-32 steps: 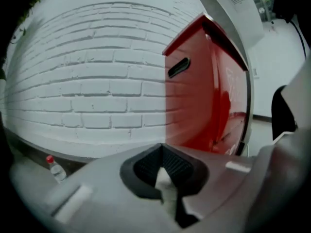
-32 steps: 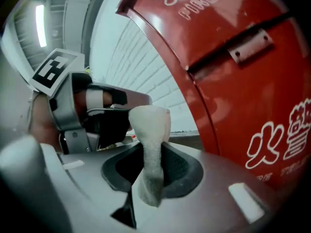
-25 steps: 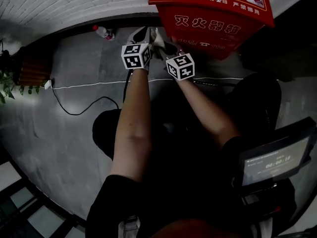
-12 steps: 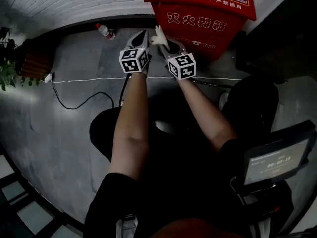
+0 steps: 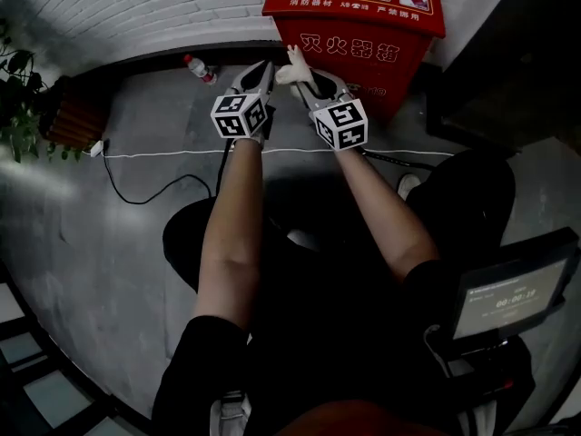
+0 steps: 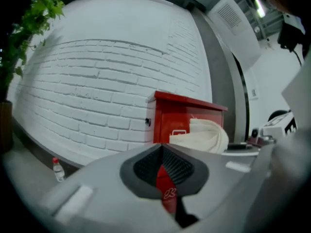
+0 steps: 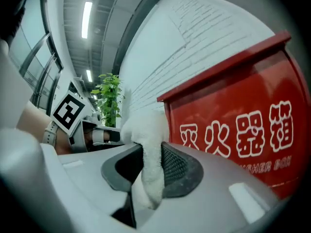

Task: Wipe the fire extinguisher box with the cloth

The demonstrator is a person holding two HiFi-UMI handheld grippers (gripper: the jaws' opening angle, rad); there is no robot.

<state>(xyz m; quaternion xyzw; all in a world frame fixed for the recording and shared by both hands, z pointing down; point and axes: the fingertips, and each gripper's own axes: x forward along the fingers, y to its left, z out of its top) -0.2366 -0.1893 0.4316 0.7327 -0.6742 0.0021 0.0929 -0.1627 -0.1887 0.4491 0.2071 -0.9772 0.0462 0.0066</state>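
The step in hand looks like bringing the cloth [image 7: 147, 147] onto the box [image 7: 243, 130] for a first wipe. The right gripper [image 7: 151, 165] has its jaws clamped on the cloth, with a tuft bulging out beyond the tips. To wipe well, that tuft should meet the red face first, pressed flat and drawn in even passes, so that the hard jaw tips do not scrape the paint. The grip should stay firm, since drag could pull the cloth loose. The left gripper [image 6: 162, 155] is empty, its jaws together, and should keep out of the wiping path. The box stands against the brick wall, just ahead and to the right of the right gripper. The cloth is near its left front edge, but whether they touch cannot be told.
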